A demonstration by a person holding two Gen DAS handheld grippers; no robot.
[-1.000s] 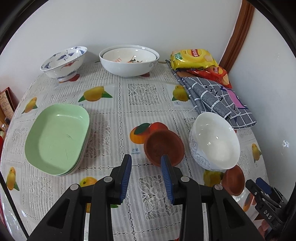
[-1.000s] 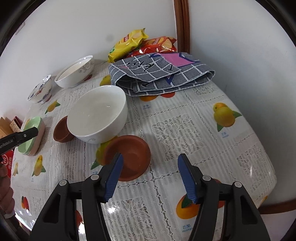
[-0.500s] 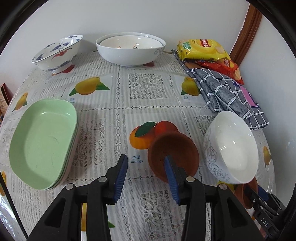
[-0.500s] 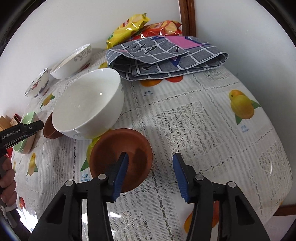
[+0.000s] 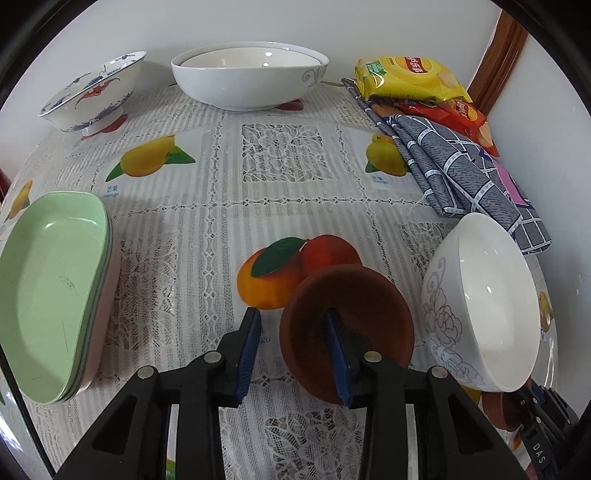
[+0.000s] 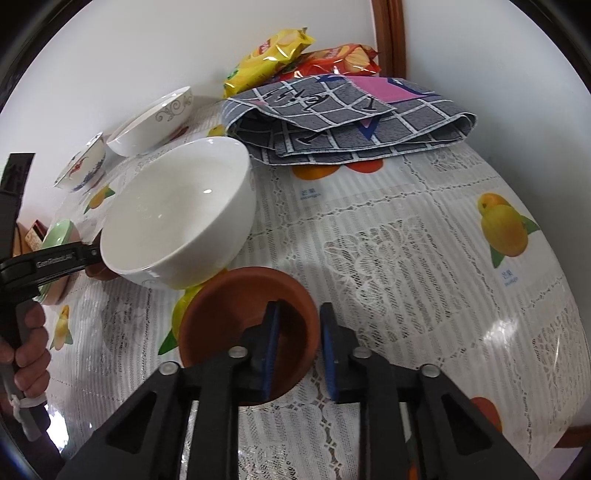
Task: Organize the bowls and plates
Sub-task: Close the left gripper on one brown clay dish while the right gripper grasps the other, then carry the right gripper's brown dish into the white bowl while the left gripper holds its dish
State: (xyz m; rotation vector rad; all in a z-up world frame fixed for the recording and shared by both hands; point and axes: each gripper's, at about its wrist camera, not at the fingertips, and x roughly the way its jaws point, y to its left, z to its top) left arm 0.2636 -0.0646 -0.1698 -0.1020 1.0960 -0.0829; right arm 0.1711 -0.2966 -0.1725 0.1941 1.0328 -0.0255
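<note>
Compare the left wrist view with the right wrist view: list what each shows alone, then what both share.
Only the left wrist view shows the left gripper straddling the near wall of one brown clay saucer, one jaw inside it and one outside, open.

Only the right wrist view shows the right gripper straddling the rim of another brown clay saucer, and the person's left hand on a handle.

Both show the plain white bowl, the stacked green plates, the blue-patterned bowl, the wide white bowl, the grey checked cloth and the crisp packets.

White walls (image 5: 406,22) and wooden trim (image 5: 496,62) surround the fruit-print table (image 5: 221,206).
</note>
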